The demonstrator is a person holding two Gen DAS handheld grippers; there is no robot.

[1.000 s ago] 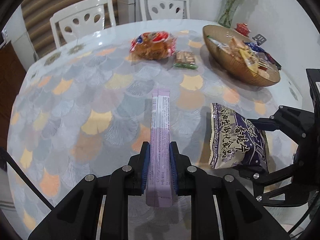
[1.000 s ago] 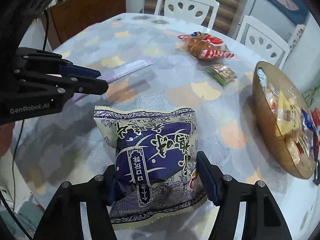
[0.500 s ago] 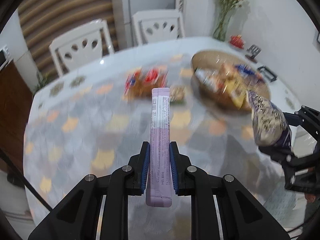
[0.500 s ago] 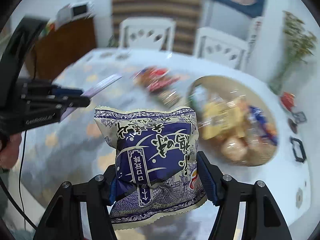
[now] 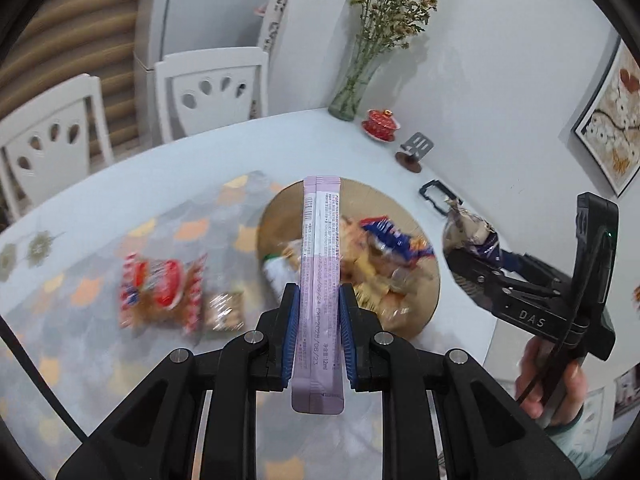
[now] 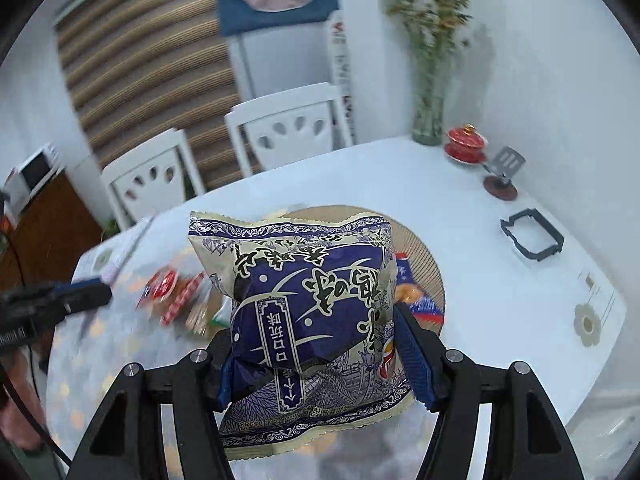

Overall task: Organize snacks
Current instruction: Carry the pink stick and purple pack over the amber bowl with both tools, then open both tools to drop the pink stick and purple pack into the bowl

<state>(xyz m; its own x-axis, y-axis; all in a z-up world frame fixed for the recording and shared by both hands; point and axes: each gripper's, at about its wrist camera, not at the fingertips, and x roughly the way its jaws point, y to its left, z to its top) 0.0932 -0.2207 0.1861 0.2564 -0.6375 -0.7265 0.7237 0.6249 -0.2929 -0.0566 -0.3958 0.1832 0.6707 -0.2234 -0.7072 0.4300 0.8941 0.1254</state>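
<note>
My left gripper is shut on a long pale-purple stick sachet and holds it in the air, pointing over the round woven basket of snacks. My right gripper is shut on a puffy blue-and-cream snack bag held above the table, near the same basket. The right gripper with its bag shows at the right of the left wrist view. A red-and-white snack pack and a small wrapped snack lie on the table left of the basket.
The round table carries a glass vase of dried flowers, a red lidded cup, a small stand and a dark square frame behind the basket. Two white chairs stand at the far side.
Both grippers have risen off the table with their snacks and swung towards the basket, which now lies right ahead of them. The view is motion-blurred.
</note>
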